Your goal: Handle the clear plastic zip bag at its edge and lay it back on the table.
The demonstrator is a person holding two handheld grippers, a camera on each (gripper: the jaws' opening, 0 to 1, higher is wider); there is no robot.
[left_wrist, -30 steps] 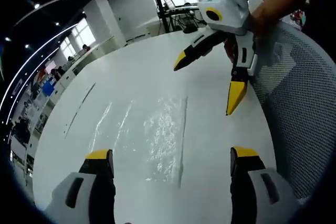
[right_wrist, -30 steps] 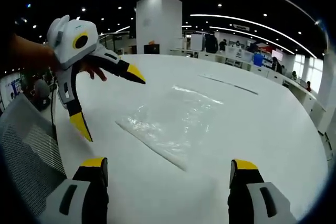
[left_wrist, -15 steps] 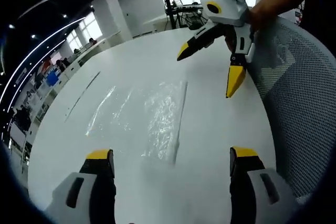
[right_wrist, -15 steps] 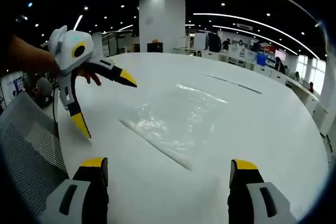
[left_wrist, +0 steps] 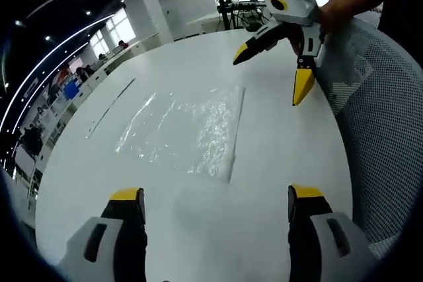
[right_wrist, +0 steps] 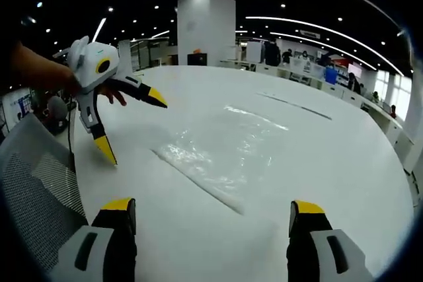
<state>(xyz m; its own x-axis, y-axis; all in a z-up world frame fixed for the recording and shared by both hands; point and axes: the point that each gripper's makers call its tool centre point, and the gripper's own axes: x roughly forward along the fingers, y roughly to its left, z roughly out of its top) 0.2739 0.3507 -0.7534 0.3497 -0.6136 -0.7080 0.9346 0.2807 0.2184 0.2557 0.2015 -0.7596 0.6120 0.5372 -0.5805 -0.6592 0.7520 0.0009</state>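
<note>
In the left gripper view we look along our left tongs [left_wrist: 211, 196], whose two yellow-tipped jaws stand wide apart with nothing between them, held above the white table [left_wrist: 284, 143]. In the right gripper view our right tongs [right_wrist: 210, 211] are likewise spread wide and hold nothing, hovering over the near part of the same table [right_wrist: 357, 156]. Each pair of tongs also appears in the other view: the right tongs [left_wrist: 274, 67] come in at the upper right of the left gripper view, gripped by a hand [left_wrist: 327, 14], jaws splayed, one pointing toward the middle of the table and the other slanting down toward the table's edge; the left tongs [right_wrist: 132, 127] come in at the left of the right gripper view, held by a hand [right_wrist: 109, 94], jaws equally splayed. The clear plastic zip bag [left_wrist: 185, 133] lies flat on the table ahead of the left tongs, apart from all four jaws, its surface crinkled and catching the light, with its straight zip edge on the side nearer the right tongs. In the right gripper view the bag [right_wrist: 225, 153] lies between the two pairs of tongs, its zip edge running as a pale diagonal strip. Beside the table stands a grey mesh chair back [left_wrist: 377, 130], seen too in the right gripper view [right_wrist: 36, 183]. Beyond the table we see a white pillar [right_wrist: 206, 28] and ceiling light strips [right_wrist: 310, 28].
</note>
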